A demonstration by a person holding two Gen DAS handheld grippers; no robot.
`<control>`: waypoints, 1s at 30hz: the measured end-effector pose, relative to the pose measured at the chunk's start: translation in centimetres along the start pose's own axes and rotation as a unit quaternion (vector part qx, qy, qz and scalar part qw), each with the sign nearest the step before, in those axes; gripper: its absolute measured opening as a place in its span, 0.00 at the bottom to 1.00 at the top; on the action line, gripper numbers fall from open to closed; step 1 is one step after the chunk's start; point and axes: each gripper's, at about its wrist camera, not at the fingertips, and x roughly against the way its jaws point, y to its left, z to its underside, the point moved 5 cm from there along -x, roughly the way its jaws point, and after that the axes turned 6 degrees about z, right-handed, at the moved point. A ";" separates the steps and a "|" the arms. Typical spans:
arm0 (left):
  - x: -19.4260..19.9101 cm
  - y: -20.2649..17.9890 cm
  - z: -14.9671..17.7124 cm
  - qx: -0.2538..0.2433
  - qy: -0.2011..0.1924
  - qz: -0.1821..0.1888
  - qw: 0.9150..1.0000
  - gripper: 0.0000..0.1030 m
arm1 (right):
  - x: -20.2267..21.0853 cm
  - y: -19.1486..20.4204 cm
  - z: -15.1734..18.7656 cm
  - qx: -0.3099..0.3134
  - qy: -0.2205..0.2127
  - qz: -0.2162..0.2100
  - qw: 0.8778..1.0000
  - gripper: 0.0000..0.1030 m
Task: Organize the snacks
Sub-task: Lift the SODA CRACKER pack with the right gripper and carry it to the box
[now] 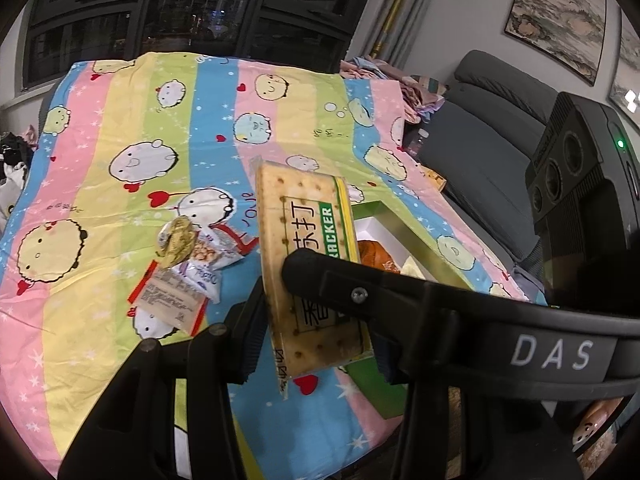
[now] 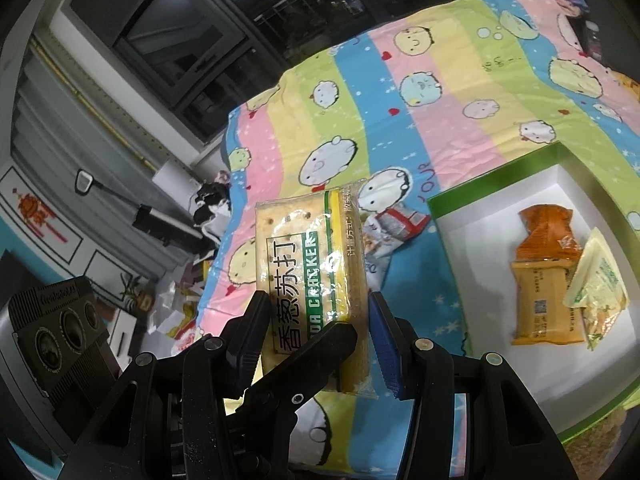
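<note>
Snacks — three packets already lie in my white box with green rim (image 2: 496,192); both my grippers (image 2: 316,340) squeeze the yellow cracker pack (image 2: 308,264) — more wait on the stripy blanket (image 1: 120,128).

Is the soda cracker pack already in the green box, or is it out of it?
Out. The soda cracker pack is held up over the striped sheet, beside the green box, which holds three other snack packets.

One cracker pack (image 2: 308,276), three boxed snacks (image 2: 548,304), one box (image 2: 496,184).
</note>
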 end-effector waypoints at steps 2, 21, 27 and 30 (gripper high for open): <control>-0.6 -0.3 0.1 0.000 0.005 0.006 1.000 0.43 | 0.1 -0.6 0.0 -0.006 0.001 0.005 1.000 0.51; -5.3 -2.8 0.0 -0.011 0.045 0.048 0.998 0.43 | 0.6 -5.9 -0.9 -0.052 -0.005 0.043 0.998 0.51; -7.2 -2.9 0.2 -0.007 0.062 0.058 0.996 0.43 | -0.1 -7.5 -1.2 -0.064 0.003 0.054 0.996 0.51; -8.1 -3.0 0.3 -0.007 0.070 0.061 0.996 0.43 | -0.4 -8.3 -1.1 -0.071 0.007 0.057 0.996 0.51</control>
